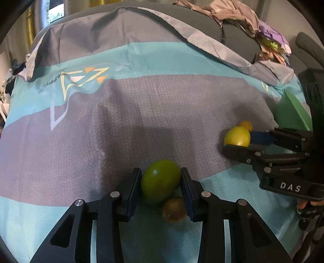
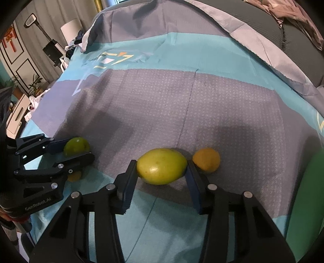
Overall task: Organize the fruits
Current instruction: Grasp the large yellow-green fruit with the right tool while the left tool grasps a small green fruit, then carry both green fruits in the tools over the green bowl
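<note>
A green oval fruit (image 1: pixel 160 186) lies on the blue and grey cloth (image 1: pixel 121 121), and my left gripper (image 1: pixel 160 171) is shut on it, a pad pressing each side. A brown kiwi (image 1: pixel 174 209) rests just below it, against the right finger. In the right wrist view a yellow-green lemon (image 2: pixel 162 165) sits between the pads of my right gripper (image 2: pixel 161 162), which is shut on it. A small orange fruit (image 2: pixel 206 159) lies right of the lemon, beside the right finger. The left gripper (image 2: pixel 78 150) with its green fruit (image 2: pixel 76 144) shows at the left edge.
A green bowl (image 1: pixel 291 113) stands at the right edge of the cloth, also seen as the green bowl (image 2: pixel 309 192) close to my right gripper. Crumpled clothes (image 1: pixel 232 16) are piled at the back right. Furniture and plants (image 2: pixel 34 85) stand beyond the left edge.
</note>
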`<action>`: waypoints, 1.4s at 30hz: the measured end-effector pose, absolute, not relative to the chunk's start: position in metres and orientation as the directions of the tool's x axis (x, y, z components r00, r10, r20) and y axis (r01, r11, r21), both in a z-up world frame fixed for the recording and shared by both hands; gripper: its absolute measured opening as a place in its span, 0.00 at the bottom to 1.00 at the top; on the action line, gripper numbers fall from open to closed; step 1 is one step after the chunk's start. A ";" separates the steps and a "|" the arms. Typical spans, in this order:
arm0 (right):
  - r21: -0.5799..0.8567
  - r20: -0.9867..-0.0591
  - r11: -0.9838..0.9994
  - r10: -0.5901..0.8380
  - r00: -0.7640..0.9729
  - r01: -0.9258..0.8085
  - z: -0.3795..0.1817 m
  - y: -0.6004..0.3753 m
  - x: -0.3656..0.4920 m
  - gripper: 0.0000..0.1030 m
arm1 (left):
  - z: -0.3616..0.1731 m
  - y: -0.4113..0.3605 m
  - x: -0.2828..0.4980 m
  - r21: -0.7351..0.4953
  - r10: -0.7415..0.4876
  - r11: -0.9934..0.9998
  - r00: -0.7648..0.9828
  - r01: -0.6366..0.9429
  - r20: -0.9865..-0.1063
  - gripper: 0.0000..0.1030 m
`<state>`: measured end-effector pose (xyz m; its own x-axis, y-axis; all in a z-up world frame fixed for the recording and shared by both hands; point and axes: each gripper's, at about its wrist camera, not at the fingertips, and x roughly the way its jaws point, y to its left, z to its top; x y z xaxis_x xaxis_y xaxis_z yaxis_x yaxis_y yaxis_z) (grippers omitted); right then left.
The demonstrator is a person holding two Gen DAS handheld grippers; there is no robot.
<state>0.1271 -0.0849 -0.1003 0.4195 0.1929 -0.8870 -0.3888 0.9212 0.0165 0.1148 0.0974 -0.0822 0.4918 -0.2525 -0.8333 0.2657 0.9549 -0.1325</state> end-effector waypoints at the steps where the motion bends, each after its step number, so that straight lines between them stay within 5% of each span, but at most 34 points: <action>1: 0.023 -0.882 0.920 0.203 0.426 -0.392 -0.097 -0.085 0.124 0.45 | -0.079 0.098 0.113 -0.136 -0.257 0.954 0.499 0.267 -0.828 0.37; 42: 0.128 -0.732 0.925 0.330 0.596 -0.357 0.003 -0.158 -0.037 0.46 | 0.012 0.048 -0.026 -0.093 -0.258 0.957 0.652 0.276 -0.713 0.37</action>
<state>-0.0368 -0.1583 0.0029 0.5957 0.3305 -0.7321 -0.3566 0.9255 0.1276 -0.0257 0.0479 0.0116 0.6517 -0.2575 -0.7134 0.2763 0.9566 -0.0928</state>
